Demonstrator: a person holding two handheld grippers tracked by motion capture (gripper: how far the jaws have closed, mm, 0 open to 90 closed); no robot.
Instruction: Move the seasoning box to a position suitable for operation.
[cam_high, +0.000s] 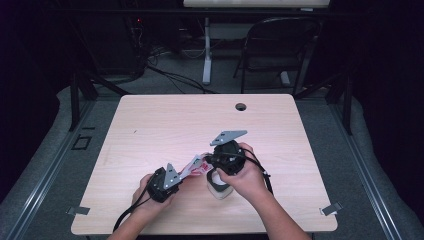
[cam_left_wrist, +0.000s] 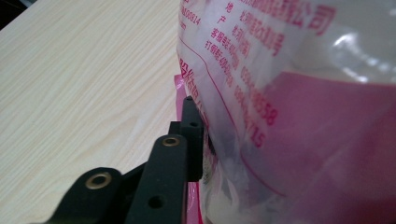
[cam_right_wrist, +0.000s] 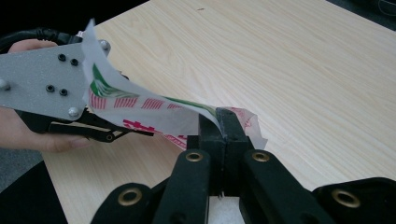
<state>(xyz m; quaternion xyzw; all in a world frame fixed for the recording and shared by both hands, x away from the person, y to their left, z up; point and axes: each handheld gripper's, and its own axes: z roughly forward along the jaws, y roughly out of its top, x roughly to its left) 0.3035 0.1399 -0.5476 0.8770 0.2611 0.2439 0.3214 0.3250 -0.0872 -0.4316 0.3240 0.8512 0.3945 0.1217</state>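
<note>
The plastic bag spans between clenched right tongs gripping it and left tongs, loosening beside it.

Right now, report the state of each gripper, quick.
Left gripper: at the clear plastic bag with red print; whether it grips cannot be told.
Right gripper: shut on the bag's other end.

Left gripper view: translucent plastic packet with red print and a pink band hangs close across the right side. One black jaw of the left gripper rises against the packet's edge; the other is hidden behind it. Pale wood table lies left.
</note>
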